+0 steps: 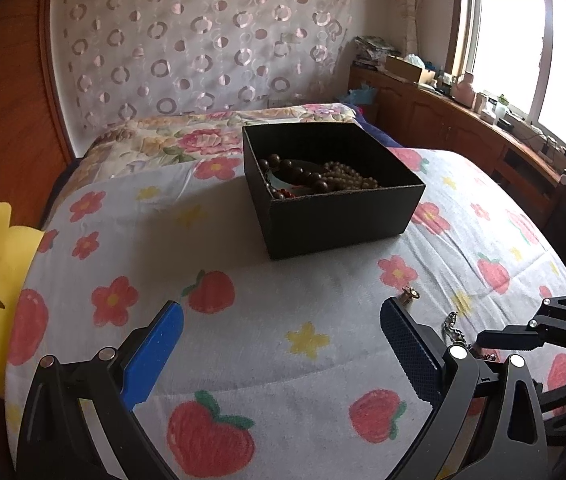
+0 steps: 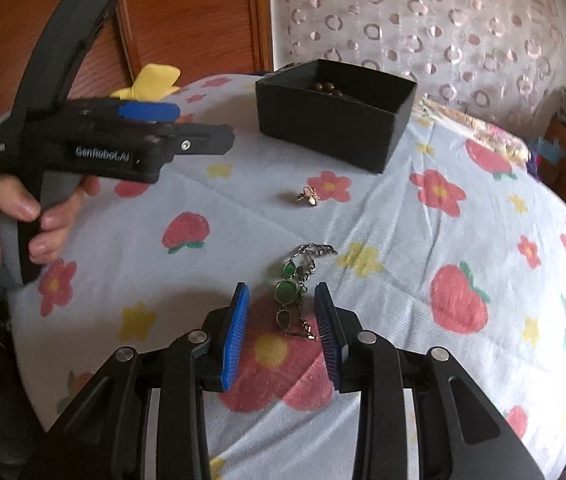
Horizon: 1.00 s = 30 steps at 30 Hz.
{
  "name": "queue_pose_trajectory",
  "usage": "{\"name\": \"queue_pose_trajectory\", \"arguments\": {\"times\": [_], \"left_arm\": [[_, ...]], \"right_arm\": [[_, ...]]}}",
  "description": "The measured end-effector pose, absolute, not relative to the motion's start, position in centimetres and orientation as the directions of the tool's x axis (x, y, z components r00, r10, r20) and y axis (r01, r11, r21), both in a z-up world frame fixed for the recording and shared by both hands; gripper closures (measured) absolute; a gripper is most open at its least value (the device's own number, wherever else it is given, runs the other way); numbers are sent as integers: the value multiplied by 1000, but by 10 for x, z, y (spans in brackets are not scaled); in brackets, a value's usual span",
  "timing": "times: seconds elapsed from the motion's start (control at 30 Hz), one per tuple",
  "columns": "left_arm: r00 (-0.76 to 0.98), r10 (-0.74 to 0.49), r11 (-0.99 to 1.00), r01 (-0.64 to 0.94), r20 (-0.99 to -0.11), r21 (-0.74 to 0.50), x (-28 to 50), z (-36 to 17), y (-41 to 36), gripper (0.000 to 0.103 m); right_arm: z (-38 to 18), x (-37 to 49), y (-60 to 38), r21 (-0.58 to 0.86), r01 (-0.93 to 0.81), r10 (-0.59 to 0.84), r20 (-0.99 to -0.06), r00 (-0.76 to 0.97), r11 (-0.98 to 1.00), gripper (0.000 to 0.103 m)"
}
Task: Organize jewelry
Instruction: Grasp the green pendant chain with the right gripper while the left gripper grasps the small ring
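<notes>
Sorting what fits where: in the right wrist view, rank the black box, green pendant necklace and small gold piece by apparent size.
1. Black box, largest though farthest.
2. Green pendant necklace, between the open right gripper fingers; nearness inflates it.
3. Small gold piece, clearly smallest.

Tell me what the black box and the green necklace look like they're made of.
Black box: looks like matte cardboard or paperboard; thin straight walls with a pale raw edge along the rim.
Green necklace: glossy green stones, possibly glass or jade, in silvery metal settings on a fine metal chain; which stone cannot be told.
</notes>
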<state>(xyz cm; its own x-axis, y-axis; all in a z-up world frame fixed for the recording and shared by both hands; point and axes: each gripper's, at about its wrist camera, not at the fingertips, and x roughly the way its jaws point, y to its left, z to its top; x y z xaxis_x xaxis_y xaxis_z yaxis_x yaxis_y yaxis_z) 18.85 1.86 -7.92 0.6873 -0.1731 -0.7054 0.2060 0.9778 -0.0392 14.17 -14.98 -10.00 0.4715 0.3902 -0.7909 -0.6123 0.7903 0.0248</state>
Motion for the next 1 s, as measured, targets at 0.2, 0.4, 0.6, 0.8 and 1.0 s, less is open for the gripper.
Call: {"name": "queue_pose_trajectory", "arguments": {"times": [0.2, 0.4, 0.6, 0.8, 1.0], "left_arm": [[678, -180, 975, 219, -712, -37, 191, -82, 15, 8], [660, -201, 965, 262, -724, -29, 196, -85, 0, 8], [610, -273, 936, 348, -744, -58, 202, -89, -24, 20], [558, -303, 912, 404, -773, -66, 210, -97, -48, 39], [547, -307, 901, 431, -779, -52, 214, -100, -60, 58]], "right_arm": [[-98, 143, -151, 10, -621, 384, -793, 473, 784, 90], [-83, 151, -176, 18, -569, 382, -758, 528, 822, 90], [-62, 156, -200, 15, -525, 378, -712, 592, 851, 90], [-51, 164, -215, 17, -499, 373, -686, 625, 866, 90], [-54, 166, -222, 30, -487, 373, -686, 625, 873, 90]]}}
